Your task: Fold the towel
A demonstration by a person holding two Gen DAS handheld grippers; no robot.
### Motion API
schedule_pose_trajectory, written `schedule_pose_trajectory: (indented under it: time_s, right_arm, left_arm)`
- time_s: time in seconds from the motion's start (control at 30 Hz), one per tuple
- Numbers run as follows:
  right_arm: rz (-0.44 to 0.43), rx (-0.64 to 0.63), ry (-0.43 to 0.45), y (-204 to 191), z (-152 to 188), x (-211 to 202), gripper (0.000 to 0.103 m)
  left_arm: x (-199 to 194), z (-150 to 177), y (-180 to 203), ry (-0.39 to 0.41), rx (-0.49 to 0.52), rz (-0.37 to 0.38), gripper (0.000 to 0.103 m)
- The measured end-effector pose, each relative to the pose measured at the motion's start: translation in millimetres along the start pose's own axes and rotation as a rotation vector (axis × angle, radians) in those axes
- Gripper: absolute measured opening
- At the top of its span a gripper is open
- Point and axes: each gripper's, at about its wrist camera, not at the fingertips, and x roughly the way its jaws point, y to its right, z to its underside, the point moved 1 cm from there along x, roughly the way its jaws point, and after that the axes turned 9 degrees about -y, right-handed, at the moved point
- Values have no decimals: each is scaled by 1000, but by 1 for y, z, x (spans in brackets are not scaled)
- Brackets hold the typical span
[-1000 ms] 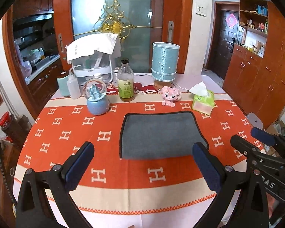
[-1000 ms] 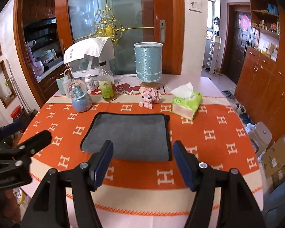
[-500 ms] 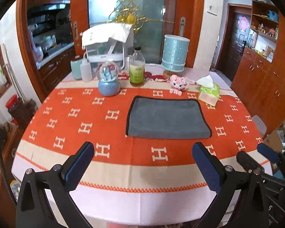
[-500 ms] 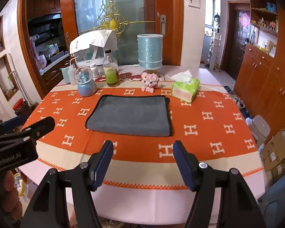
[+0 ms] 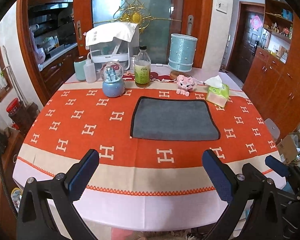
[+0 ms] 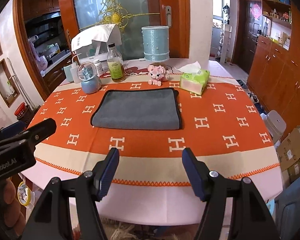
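A grey towel (image 5: pixel 173 118) with a dark border lies folded flat on the orange patterned tablecloth (image 5: pixel 86 128), in the middle of the table; it also shows in the right wrist view (image 6: pixel 137 109). My left gripper (image 5: pixel 150 172) is open and empty, held back over the near edge of the table, well short of the towel. My right gripper (image 6: pixel 151 170) is open and empty, also over the near edge. Each gripper shows at the edge of the other's view.
Behind the towel stand a blue snow globe (image 5: pixel 112 82), a bottle (image 5: pixel 142 69), a pink toy pig (image 5: pixel 185 83), a green tissue pack (image 5: pixel 218 93) and a blue lamp (image 5: pixel 181 55). Cabinets and boxes are at the right.
Both grippers have drawn back from the towel to the near table edge. The towel lies as before, folded and untouched.
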Motion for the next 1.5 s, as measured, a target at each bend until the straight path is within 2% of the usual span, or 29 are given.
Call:
schedule_pose_trajectory:
  time_s: [0.13,0.67,1.5]
  right_arm:
    - [15,1,9,0,0,-2,66]
    - [43,2,15,0,-2,-1,66]
    - [58,12,19,3,-3,2,66]
  left_arm:
    - [-2,1,5,6,12,-32,102]
    - [5,2,5,-37,5,-21,102]
    - [11,4,2,-47,7,-30,102]
